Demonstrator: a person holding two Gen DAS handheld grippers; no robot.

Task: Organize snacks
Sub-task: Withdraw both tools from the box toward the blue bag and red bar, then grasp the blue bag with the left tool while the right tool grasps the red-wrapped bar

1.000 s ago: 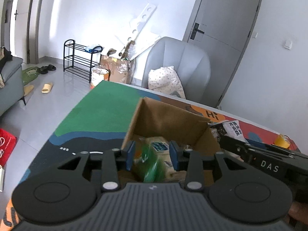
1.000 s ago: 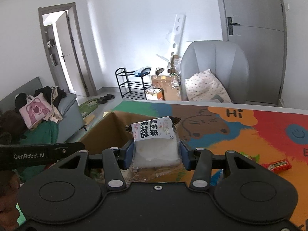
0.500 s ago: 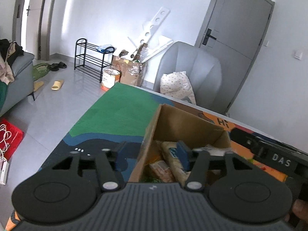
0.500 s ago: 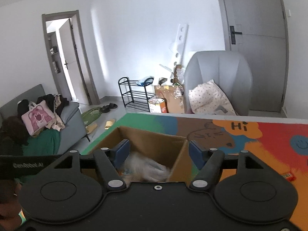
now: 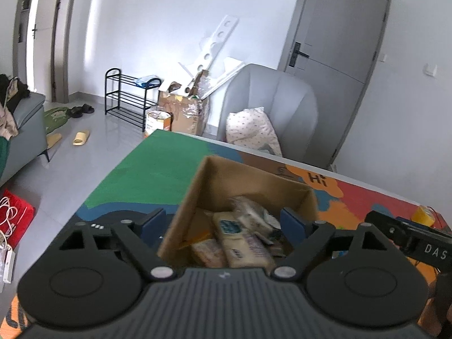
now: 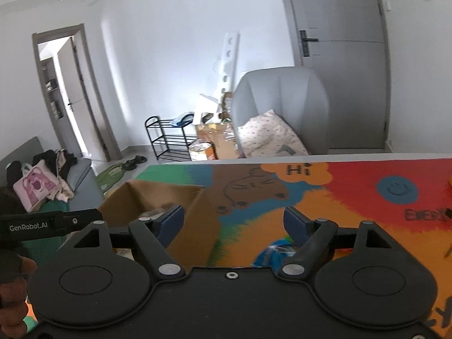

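Note:
An open cardboard box (image 5: 243, 180) sits on the colourful table mat and holds several snack packets (image 5: 240, 240). My left gripper (image 5: 223, 226) is open and empty, hovering above the box's near side. In the right wrist view the box (image 6: 158, 197) is at the left. My right gripper (image 6: 234, 223) is open and empty, above the mat to the right of the box. A blue snack packet (image 6: 275, 252) lies on the mat just below the right finger.
The mat (image 6: 353, 186) covers the table, whose far edge meets a grey armchair (image 5: 276, 107) with a pillow. A yellow object (image 5: 422, 214) lies on the mat at the far right. A sofa (image 6: 56, 175) stands left of the table.
My left gripper let go of a green packet into the box and opened wide. My right gripper dropped its white packet into the box, opened, and moved right over the mat.

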